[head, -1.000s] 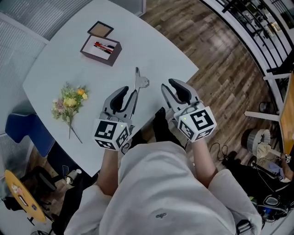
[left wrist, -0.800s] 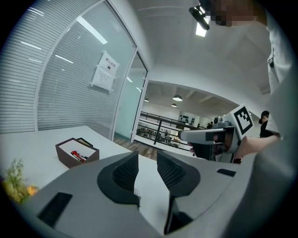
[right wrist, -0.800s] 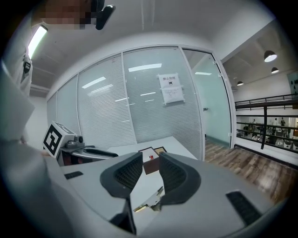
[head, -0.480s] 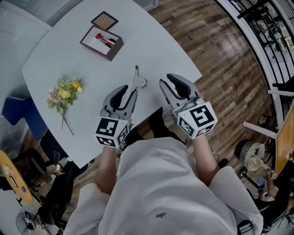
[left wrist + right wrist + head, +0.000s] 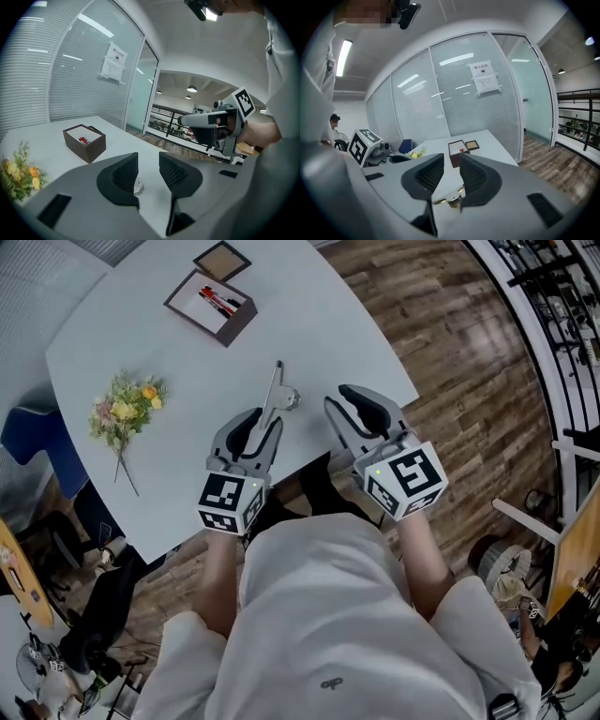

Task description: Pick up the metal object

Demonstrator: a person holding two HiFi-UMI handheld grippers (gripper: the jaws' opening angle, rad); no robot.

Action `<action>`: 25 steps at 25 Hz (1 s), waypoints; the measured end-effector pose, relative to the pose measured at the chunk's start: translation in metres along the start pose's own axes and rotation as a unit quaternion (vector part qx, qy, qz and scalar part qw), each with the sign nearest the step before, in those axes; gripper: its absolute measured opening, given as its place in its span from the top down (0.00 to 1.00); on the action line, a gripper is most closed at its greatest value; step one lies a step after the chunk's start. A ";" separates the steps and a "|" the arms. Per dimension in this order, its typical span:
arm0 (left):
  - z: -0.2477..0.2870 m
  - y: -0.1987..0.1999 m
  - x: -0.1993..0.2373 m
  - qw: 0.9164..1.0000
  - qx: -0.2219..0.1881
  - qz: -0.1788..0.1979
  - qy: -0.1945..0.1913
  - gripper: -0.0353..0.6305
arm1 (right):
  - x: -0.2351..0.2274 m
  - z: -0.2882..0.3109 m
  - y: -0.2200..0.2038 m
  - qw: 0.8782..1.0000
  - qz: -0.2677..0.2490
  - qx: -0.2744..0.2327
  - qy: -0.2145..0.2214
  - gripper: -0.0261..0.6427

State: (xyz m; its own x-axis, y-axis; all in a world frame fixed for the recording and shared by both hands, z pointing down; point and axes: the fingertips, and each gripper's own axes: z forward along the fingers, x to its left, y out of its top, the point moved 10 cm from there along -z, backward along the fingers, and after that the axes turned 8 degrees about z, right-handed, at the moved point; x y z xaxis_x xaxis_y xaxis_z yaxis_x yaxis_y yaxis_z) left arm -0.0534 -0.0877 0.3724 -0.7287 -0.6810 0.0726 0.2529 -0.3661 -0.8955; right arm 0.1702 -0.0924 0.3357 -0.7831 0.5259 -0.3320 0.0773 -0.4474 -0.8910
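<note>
Head view: metal object (image 5: 278,395) lies on the white table (image 5: 169,343) near its edge, just ahead of the left gripper (image 5: 257,420), whose empty jaws were just widening; right gripper (image 5: 336,401) jaws, just narrowing, stand apart, empty

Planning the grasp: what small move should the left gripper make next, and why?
Probably ease the left gripper forward and down: its jaws, just opening, stand apart on nothing, and the near end of the metal object shows between them, untouched.

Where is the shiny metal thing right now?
In the head view, the metal object lies on the white table, just ahead of the left gripper.
</note>
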 end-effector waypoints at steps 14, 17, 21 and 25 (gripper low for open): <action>0.036 -0.023 -0.008 0.999 0.035 -0.009 0.018 0.74 | -0.028 0.007 -0.012 0.999 0.001 0.031 0.037 0.80; 0.044 -0.029 -0.011 0.999 0.044 -0.009 0.018 0.74 | -0.032 0.007 -0.016 0.998 0.003 0.035 0.044 0.80; 0.053 -0.037 -0.015 0.998 0.060 0.003 0.018 0.74 | -0.036 0.009 -0.023 0.998 0.004 0.043 0.052 0.80; 0.061 -0.045 -0.015 0.998 0.066 -0.005 0.019 0.74 | -0.039 0.012 -0.031 0.997 0.007 0.051 0.054 0.81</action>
State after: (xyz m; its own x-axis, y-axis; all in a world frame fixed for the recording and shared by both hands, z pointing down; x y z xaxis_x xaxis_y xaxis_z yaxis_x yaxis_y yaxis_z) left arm -0.0151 -0.1002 0.4387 -0.7552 -0.6525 0.0628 0.3251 -0.4560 -0.8285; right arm 0.1909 -0.1073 0.3795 -0.7106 0.5917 -0.3807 0.0198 -0.5240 -0.8515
